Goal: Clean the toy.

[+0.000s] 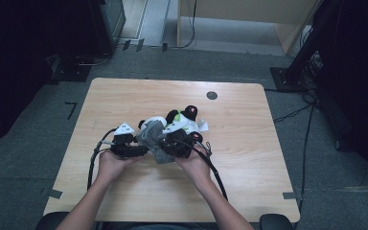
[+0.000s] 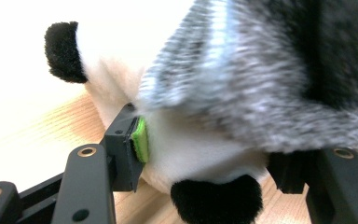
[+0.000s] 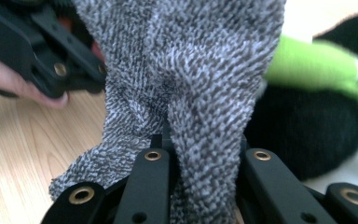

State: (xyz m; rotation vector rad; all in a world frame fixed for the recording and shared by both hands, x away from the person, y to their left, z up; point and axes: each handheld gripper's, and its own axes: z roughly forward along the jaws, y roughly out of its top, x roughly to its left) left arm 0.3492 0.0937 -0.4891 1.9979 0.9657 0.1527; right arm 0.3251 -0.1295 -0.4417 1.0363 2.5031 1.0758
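Right gripper [image 3: 200,154]: jaws pinched tight on my grey-and-white knitted sock [image 3: 191,84]. Left gripper [image 2: 205,158] clamps the black-and-white plush panda toy [image 2: 200,154], green pad against its white body. Both sit mid-way on the light wooden table [image 1: 249,158]. No readable writing.

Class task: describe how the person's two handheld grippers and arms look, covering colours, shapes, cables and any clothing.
Both grippers, left gripper and right gripper, are black, each topped by a grey three-cornered plate and trailing a black cable. The jaws show brass-coloured rivets; one left pad is green. The forearms are bare, without sleeves.
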